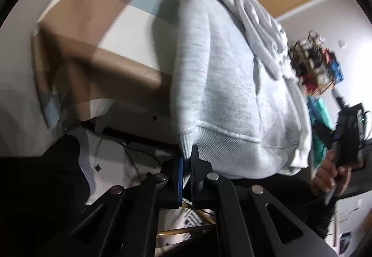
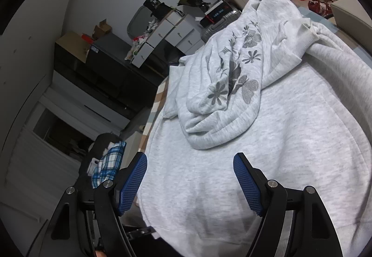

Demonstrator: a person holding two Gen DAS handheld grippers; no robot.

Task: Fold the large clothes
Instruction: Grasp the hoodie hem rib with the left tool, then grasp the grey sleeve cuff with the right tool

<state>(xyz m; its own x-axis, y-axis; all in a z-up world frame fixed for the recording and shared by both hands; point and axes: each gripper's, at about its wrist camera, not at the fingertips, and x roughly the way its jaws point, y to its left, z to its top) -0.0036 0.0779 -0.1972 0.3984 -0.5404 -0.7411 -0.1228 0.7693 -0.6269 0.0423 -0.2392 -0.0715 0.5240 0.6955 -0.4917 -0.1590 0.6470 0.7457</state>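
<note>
Partly hidden, left gripper [image 1: 187, 159] pinches sweatshirt [image 1: 227, 85] hem.

motion-blurred checked cover [image 1: 97, 31] — sweatshirt [image 2: 267, 140] hem cut off at the frame's bottom edge

A checked cloth [image 1: 93, 24] is being spread flat, and a blue plaid cloth [image 2: 109, 164] is being left beside drawers [image 2: 172, 33].

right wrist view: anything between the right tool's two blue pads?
Nothing gripped. The open right tool frames only the light grey fleece hoodie, lying farther off, seen in the right wrist view.
</note>
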